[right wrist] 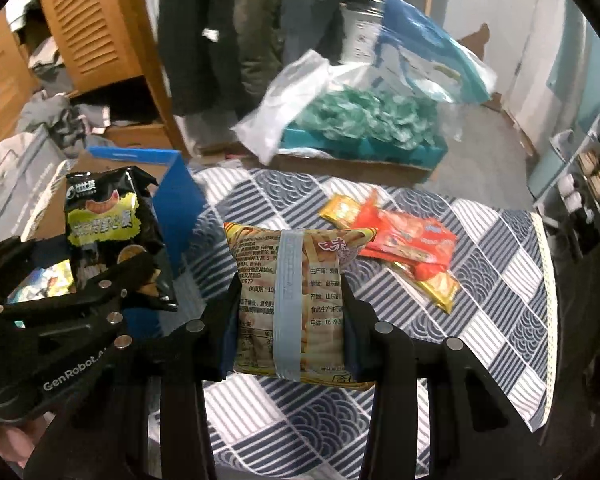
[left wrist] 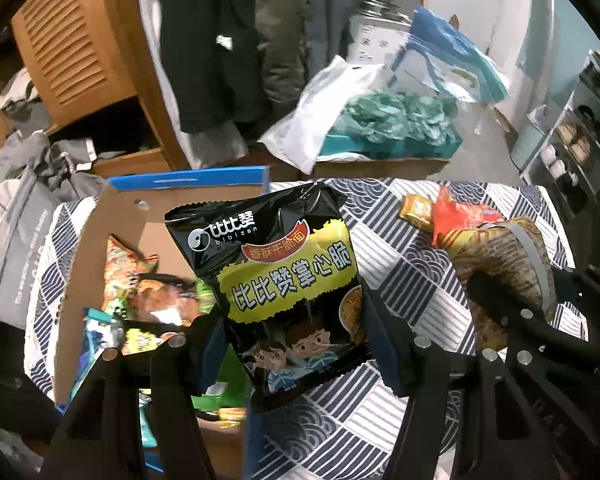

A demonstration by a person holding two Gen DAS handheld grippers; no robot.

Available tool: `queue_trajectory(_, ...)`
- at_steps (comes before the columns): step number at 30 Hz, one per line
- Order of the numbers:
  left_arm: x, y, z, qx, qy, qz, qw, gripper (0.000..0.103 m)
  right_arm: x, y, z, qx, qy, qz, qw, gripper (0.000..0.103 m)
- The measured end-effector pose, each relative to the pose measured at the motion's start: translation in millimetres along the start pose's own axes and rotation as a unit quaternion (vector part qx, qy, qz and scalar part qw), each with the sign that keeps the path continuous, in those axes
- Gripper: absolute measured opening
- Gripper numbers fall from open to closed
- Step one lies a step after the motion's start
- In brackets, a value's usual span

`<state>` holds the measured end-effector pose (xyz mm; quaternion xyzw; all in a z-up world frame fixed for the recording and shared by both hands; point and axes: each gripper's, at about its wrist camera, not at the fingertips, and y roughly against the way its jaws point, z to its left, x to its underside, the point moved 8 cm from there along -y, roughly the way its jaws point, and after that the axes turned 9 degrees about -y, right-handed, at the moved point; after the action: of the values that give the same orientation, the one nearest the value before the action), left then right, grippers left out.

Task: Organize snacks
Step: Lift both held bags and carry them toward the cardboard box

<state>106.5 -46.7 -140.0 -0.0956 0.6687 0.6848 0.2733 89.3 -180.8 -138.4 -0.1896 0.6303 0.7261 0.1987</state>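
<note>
each hand-held gripper pinches a packet: left (left wrist: 296,344) the black noodle bag (left wrist: 284,276), right (right wrist: 290,332) the yellow packet (right wrist: 296,300); lower both gently into the cardboard box (left wrist: 100,232) at 9 o'clock.

A: Position of the box (left wrist: 100,248)?
B: On the desk (right wrist: 479,280), left side, snacks (left wrist: 140,288) inside.
A: Loose packets (right wrist: 399,240)?
B: On the desk, right of the box, far side. Two bags are held above the desk, side by side.

A lived-in home: hanging coats (left wrist: 228,40), wooden wardrobe (left wrist: 80,40), shoe rack (left wrist: 579,136).
</note>
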Motion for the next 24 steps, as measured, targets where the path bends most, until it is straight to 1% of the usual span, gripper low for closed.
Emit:
queue_trajectory(10,16.1,6.5,61.9,-0.011,0.048,-0.003,0.9988,0.064,-9.0,-6.3,66.8,-0.038,0.036,0.003,0.999,0.04)
queue_trajectory(13,22.2,7.2,83.7,-0.02,0.063,-0.005,0.9978,0.064,-11.5,-9.4,89.5,-0.048,0.047,0.004,0.998,0.04)
queue_trajectory(19,39.9,3.6,121.8,-0.03,0.093,0.003,0.9952,0.064,-17.6,-17.3,131.5,-0.062,0.07,0.005,0.996,0.04)
queue_trajectory(24,50.1,-1.9,148.9,-0.041,0.114,0.009,0.9926,0.064,-21.1,-28.9,157.4,-0.071,0.082,0.011,0.994,0.04)
